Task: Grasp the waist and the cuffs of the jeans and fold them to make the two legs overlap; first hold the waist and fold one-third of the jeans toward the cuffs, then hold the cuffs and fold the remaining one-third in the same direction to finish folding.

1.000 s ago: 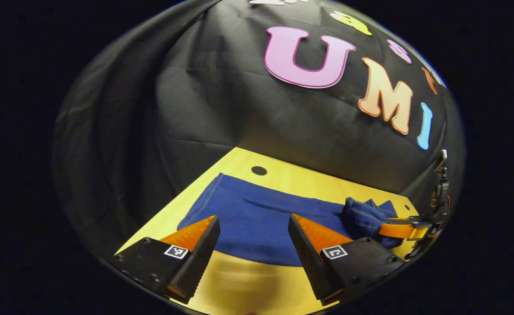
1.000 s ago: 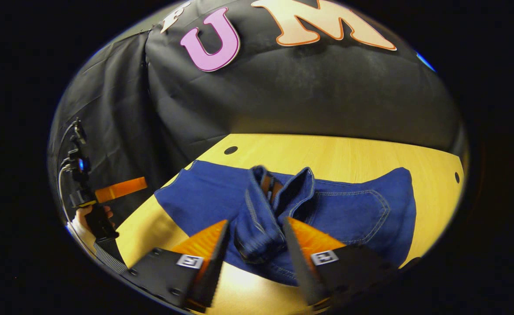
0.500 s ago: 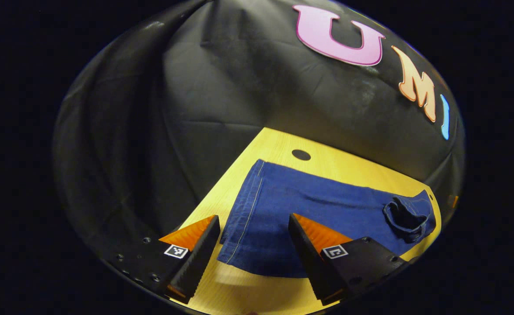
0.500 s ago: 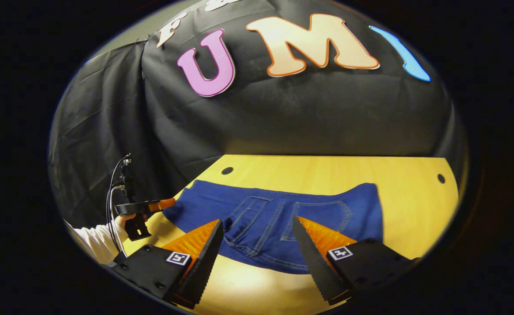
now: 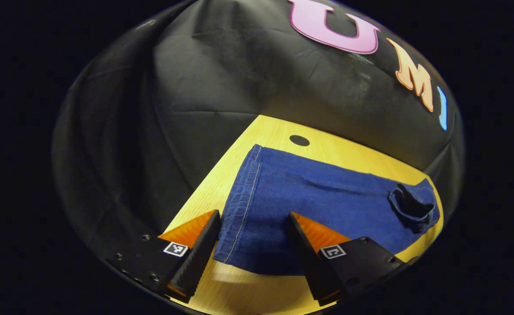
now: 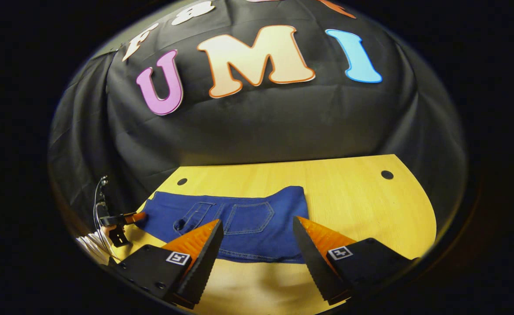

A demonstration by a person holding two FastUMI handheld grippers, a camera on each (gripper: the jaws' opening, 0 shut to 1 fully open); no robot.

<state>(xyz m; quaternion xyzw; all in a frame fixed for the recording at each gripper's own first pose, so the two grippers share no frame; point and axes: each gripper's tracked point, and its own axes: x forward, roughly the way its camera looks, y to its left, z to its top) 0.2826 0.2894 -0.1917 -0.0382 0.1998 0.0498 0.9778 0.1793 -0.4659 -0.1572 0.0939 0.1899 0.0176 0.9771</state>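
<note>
Two grippers, jaws spread, pinching nothing: left gripper (image 5: 253, 236) low over the cuff end of blue denim jeans (image 5: 326, 201); right gripper (image 6: 257, 243) near the waist; light wooden table (image 6: 361, 205) beneath.

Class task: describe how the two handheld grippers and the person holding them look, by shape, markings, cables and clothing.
Each gripper, left and right, has two wedge-shaped fingers with toothed inner edges and square black-and-white tags. The right gripper view shows cables rising above the left gripper, held by a white-sleeved person.

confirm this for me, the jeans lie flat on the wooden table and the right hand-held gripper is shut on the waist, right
Not quite. In the right gripper view the right hand-held gripper is open, its fingers apart and clamping nothing. The jeans do lie flat on the wooden table.
</note>
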